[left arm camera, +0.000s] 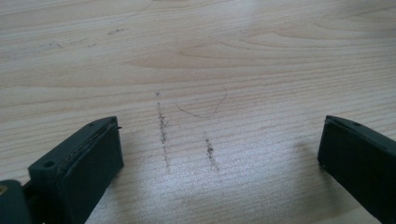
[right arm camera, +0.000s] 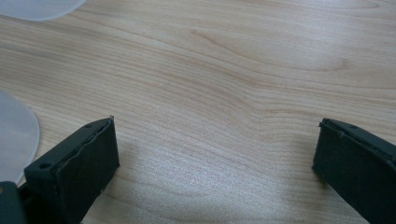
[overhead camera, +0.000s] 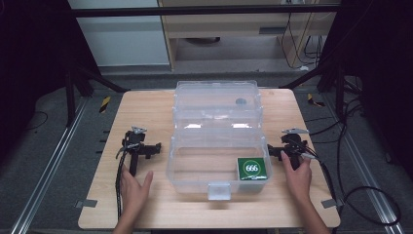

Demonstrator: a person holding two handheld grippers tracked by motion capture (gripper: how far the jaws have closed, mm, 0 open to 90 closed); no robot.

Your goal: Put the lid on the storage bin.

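Observation:
A clear plastic box (overhead camera: 216, 178) stands open at the middle of the wooden table, its lid (overhead camera: 216, 100) tipped back. A green packet marked 666 (overhead camera: 252, 168) lies in the box's front right corner. My left gripper (overhead camera: 139, 138) rests on the table left of the box, with a hand just behind it. On the other side of the box my right gripper (overhead camera: 292, 139) lies with a hand on it. In the left gripper view the left gripper (left arm camera: 219, 144) stands open over bare wood. The right gripper (right arm camera: 215, 144) is likewise open with nothing between its jaws.
The light wooden table (overhead camera: 146, 105) has free room on both sides of the box and along the front edge. Cables trail from each gripper off the table. A pale rounded edge of the box (right arm camera: 16, 133) sits at the left of the right gripper view.

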